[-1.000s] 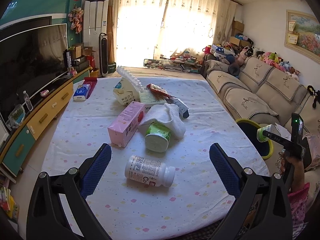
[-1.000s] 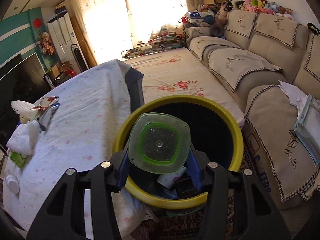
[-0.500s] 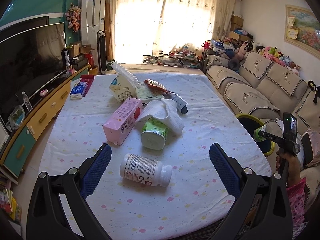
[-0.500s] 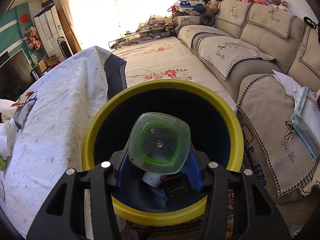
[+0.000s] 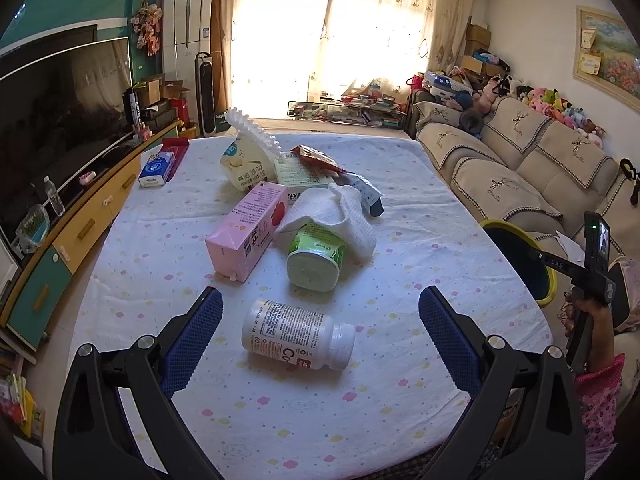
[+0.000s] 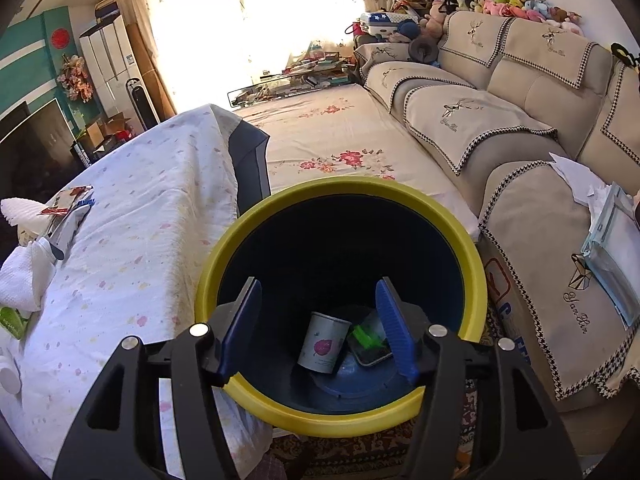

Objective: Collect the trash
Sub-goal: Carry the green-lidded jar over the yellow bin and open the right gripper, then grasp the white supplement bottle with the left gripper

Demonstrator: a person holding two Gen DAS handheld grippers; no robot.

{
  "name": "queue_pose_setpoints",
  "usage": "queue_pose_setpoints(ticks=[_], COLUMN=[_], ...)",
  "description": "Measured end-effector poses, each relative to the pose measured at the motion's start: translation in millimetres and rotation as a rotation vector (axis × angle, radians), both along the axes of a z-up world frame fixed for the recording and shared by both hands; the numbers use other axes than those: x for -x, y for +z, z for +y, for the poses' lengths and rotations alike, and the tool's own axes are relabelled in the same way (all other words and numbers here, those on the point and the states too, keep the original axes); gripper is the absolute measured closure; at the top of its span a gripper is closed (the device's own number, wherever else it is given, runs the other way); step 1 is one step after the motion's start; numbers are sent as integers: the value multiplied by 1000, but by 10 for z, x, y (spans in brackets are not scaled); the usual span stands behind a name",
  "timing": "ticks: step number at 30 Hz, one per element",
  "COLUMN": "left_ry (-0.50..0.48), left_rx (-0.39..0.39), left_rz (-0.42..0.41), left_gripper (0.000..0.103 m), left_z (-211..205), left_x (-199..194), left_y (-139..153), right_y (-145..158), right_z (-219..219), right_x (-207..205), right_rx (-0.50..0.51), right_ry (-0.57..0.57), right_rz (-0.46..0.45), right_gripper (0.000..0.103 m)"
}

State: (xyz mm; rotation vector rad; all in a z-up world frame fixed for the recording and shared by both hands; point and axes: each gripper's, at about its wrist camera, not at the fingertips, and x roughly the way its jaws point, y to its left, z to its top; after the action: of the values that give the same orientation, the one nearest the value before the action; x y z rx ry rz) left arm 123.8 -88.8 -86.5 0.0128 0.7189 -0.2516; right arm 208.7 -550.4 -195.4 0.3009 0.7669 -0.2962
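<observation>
The right gripper (image 6: 318,330) is hanging directly over the mouth of the yellow-rimmed bin (image 6: 280,208), so that released trash falls inside. Its jaws have just been opening and are standing apart with nothing between them. A white cup (image 6: 323,342) and a green-lidded container (image 6: 370,342) are lying on the bin floor.

The left gripper (image 5: 320,344) is waiting spread wide above the cloth-covered table (image 5: 420,184), empty, its blue pads (image 5: 192,340) bracketing a white pill bottle (image 5: 298,334) lying on its side, probably the next pick. Beyond it are lying a green tub (image 5: 316,258) half under a white towel (image 5: 336,210), a pink carton (image 5: 248,230) and assorted wrappers (image 5: 316,158), all awaiting collection.
</observation>
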Motion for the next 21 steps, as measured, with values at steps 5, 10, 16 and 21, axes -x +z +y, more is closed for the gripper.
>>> queue_pose_setpoints(ticks=[5, 10, 16, 21], left_ry=[-15, -18, -62, -79], left_rx=[-11, -42, -91, -119], left_rz=[36, 55, 80, 114], left_gripper=[6, 6, 6, 6], left_z=[5, 23, -18, -60], left_x=[-95, -243, -399, -513], left_y=[-165, -338, -512, -646], right_y=[38, 65, 71, 59], right_z=[47, 115, 178, 213], right_x=[7, -22, -44, -74], right_rx=[1, 5, 10, 11], right_ry=[17, 36, 55, 63], right_rz=[-6, -6, -2, 3], right_gripper=[45, 44, 44, 42])
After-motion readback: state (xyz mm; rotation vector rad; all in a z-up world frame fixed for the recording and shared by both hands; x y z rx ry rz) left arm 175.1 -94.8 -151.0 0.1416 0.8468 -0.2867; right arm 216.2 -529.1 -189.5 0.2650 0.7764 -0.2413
